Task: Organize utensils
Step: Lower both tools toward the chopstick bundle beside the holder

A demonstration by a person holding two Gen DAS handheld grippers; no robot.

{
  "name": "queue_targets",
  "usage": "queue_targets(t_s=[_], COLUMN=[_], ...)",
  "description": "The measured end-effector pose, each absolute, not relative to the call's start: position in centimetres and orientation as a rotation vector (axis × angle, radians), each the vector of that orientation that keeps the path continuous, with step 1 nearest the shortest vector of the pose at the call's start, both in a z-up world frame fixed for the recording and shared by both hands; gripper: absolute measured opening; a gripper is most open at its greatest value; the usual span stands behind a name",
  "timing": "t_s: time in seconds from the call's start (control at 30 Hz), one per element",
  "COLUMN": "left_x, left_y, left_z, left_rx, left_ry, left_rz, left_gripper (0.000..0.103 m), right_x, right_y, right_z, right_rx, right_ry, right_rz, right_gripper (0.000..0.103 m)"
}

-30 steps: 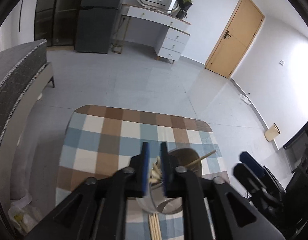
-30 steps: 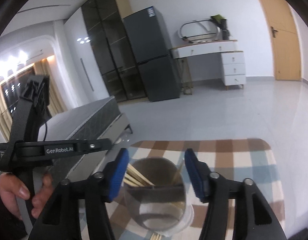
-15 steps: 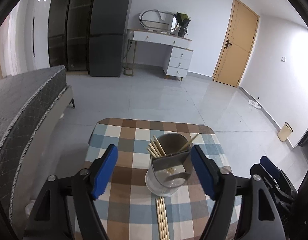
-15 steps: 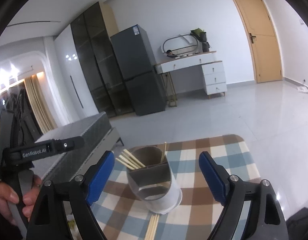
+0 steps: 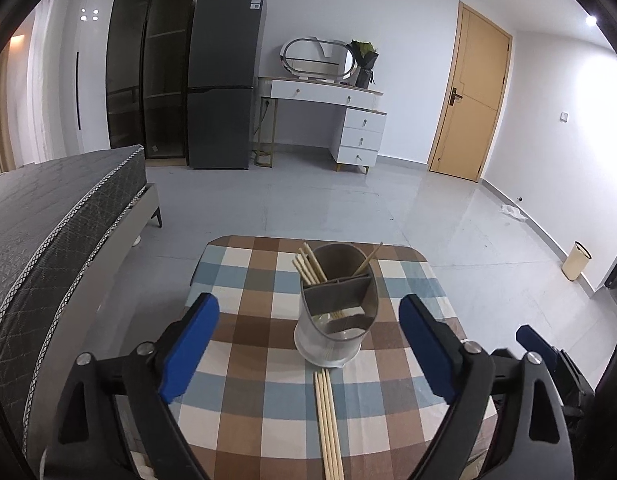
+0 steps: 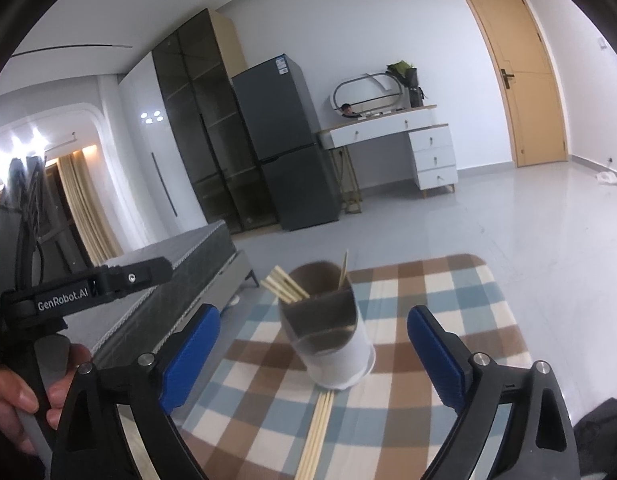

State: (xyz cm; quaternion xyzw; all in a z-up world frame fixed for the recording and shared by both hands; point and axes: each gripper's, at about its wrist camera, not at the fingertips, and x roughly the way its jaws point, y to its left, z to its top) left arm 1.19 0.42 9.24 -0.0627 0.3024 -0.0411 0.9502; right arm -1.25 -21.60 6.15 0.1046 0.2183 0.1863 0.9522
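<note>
A grey utensil holder [image 5: 335, 308] [image 6: 324, 328] with a clear base stands upright on the checked tablecloth [image 5: 268, 420] [image 6: 428, 432]. Several wooden chopsticks [image 5: 308, 266] [image 6: 286, 286] lean out of its back compartment. More loose chopsticks [image 5: 328, 420] [image 6: 316, 436] lie flat on the cloth in front of it. My left gripper [image 5: 308, 344] hangs near the holder, jaws still opening, with nothing pressed between them. My right gripper [image 6: 312, 356] is likewise opening wide, short of the holder and touching nothing.
The small table sits on a grey tiled floor. A grey bed [image 5: 48, 220] runs along the left. A fridge [image 5: 224, 80], a white dresser [image 5: 328, 120] and a wooden door [image 5: 472, 96] line the far wall. A person's hand [image 6: 12, 396] holds the left gripper's handle.
The left jaws were nearly closed around the chopsticks in the holder; they spread wide and let go. The right jaws opened away from the holder. Both grippers drew back from it.
</note>
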Motion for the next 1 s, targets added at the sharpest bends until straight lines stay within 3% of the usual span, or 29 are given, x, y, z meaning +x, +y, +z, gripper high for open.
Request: queue_targets(t_s=[0.37, 0.63, 1.0], left_x=[-0.2, 1.3, 3.8], left_y=[1.7, 2.0, 3.2], left_z=[4.5, 0.0, -5.5], left_rx=[-0.158, -0.169, -0.198], left_ry=[0.622, 0.729, 0.905], left_rz=[-0.076, -0.035, 0.069], left_gripper=[0.089, 0.089, 0.089], right_x=[-2.0, -1.0, 2.1], right_y=[-21.1, -21.2, -19.3], right_z=[1.7, -0.2, -4.8], right_rx=[0.205, 0.167, 0.123], right_ry=[0.552, 0.583, 0.789], right_rz=[0.377, 0.315, 0.308], right_gripper=[0.097, 0.102, 0.102])
